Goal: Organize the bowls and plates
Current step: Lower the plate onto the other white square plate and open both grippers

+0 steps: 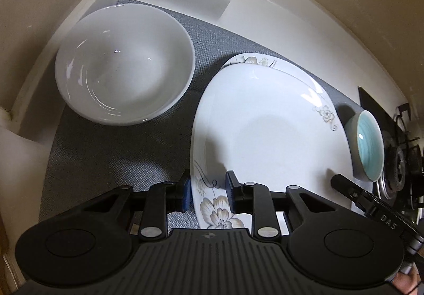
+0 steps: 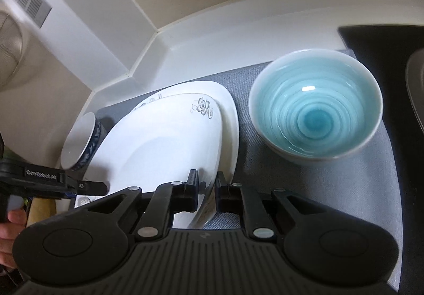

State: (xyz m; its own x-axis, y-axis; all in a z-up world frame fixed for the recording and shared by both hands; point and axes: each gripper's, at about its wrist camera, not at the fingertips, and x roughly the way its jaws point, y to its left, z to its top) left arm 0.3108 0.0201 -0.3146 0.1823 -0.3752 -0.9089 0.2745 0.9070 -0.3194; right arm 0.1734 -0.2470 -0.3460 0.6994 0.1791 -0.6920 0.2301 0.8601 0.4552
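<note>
On grey mat (image 1: 106, 162) in counter corner: left gripper (image 1: 208, 193) and right gripper (image 2: 206, 190) both clamping opposite rim edges of floral plate (image 1: 265, 130), seating it atop second plate (image 1: 254, 60). White bowl (image 1: 124, 64) sitting left, blue bowl (image 2: 315, 104) right. Likely next: releasing both, then stacking bowls.

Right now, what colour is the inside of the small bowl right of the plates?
Turquoise, in concentric rings, on the small bowl; clearest in the right wrist view.

Bare mat (image 1: 106, 162) beside white bowl (image 1: 124, 64)
</note>
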